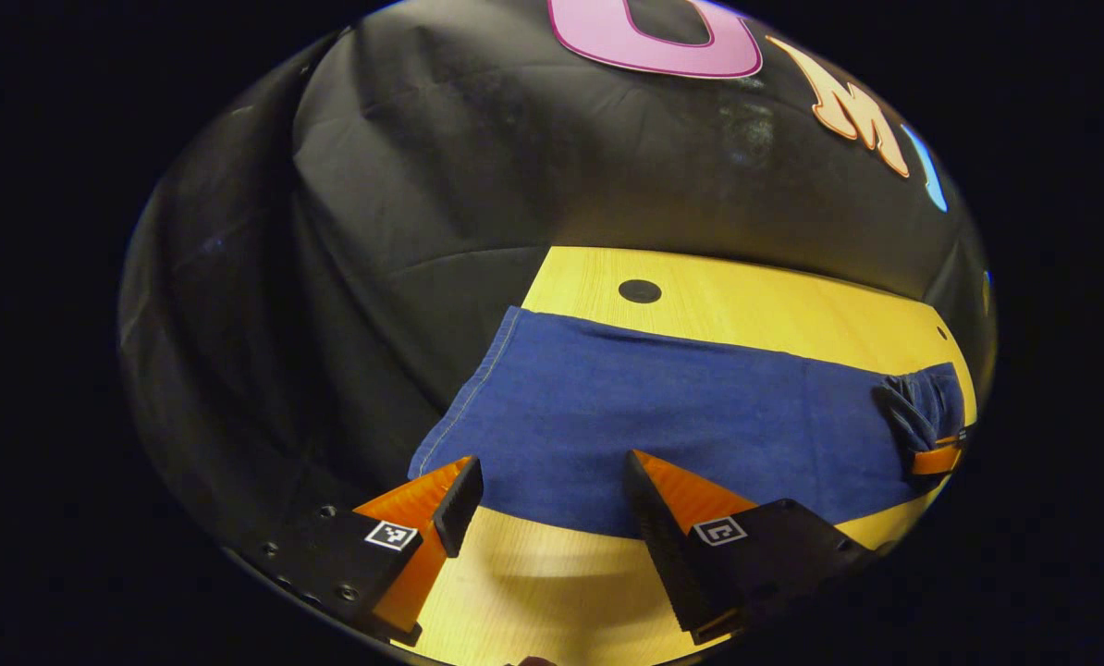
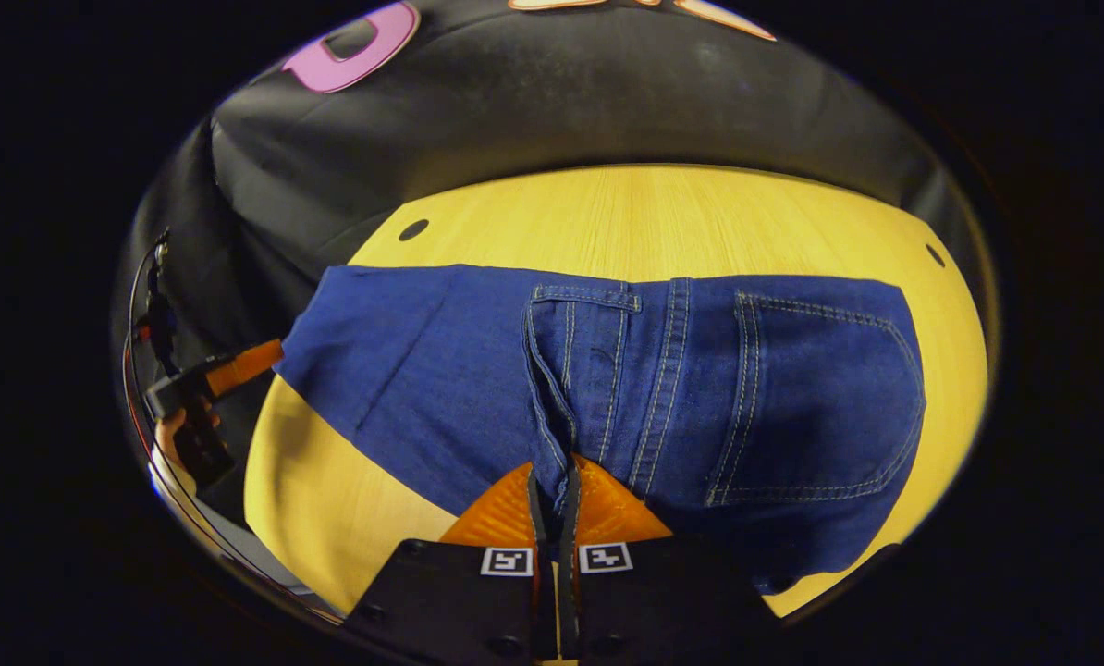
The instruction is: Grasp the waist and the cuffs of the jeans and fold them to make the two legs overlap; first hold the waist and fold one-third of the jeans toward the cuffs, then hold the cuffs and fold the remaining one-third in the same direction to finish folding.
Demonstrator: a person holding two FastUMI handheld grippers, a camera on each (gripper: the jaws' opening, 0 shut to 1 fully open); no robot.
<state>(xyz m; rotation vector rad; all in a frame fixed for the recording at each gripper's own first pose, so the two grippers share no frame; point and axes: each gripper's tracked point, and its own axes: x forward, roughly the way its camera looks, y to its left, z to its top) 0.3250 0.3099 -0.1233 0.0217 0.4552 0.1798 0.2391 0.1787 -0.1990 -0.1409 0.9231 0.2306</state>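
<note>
Ridged fingers (image 2: 552, 481) pinching stitched denim jeans (image 2: 607, 388)

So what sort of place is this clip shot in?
Most likely a recording booth rather than a home: black cloth hangs as a wall behind a bare wooden table with small round holes. Only a pair of jeans lies on it, pinched by the right claw.
</note>
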